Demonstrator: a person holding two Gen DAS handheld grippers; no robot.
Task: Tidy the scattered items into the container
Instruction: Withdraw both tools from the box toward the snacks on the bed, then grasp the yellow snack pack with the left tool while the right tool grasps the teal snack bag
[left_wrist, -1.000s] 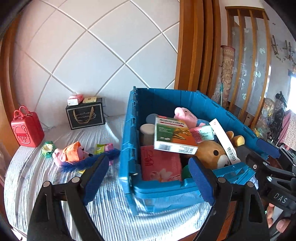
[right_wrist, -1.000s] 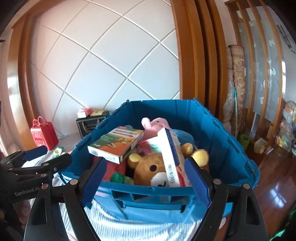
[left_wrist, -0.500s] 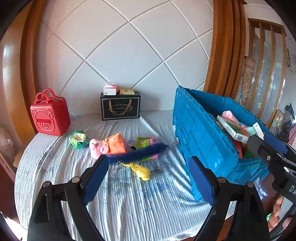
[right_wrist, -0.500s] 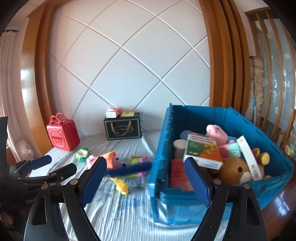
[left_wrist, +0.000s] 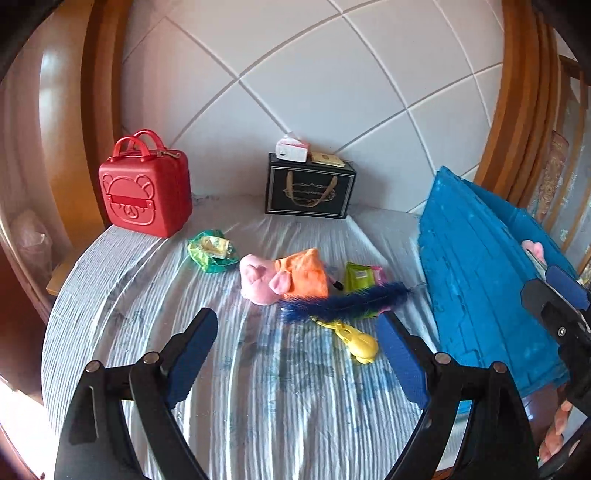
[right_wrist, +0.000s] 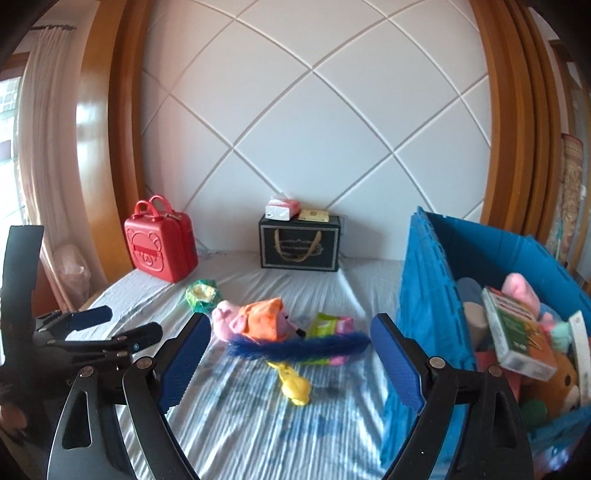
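Note:
A blue crate (right_wrist: 424, 295) stands at the right of the bed, holding a boxed item (right_wrist: 517, 339), a teddy bear and other toys; it also shows in the left wrist view (left_wrist: 476, 288). Loose on the striped sheet lie a pink plush pig in orange (left_wrist: 280, 277), a blue fuzzy strip (left_wrist: 343, 301), a yellow toy (left_wrist: 354, 339), a green packet (left_wrist: 358, 275) and a green wrapper (left_wrist: 212, 251). My left gripper (left_wrist: 295, 358) is open and empty, in front of these items. My right gripper (right_wrist: 290, 365) is open and empty, also facing them (right_wrist: 258, 317).
A red bear-faced case (left_wrist: 146, 190) stands at the back left. A black gift box (left_wrist: 310, 192) with small packs on top stands against the padded white headboard. Wooden frames flank the bed. The bed's edge curves at the left.
Both grippers have swung left, away from the crate and toward the loose items on the sheet. Both stay open and empty.

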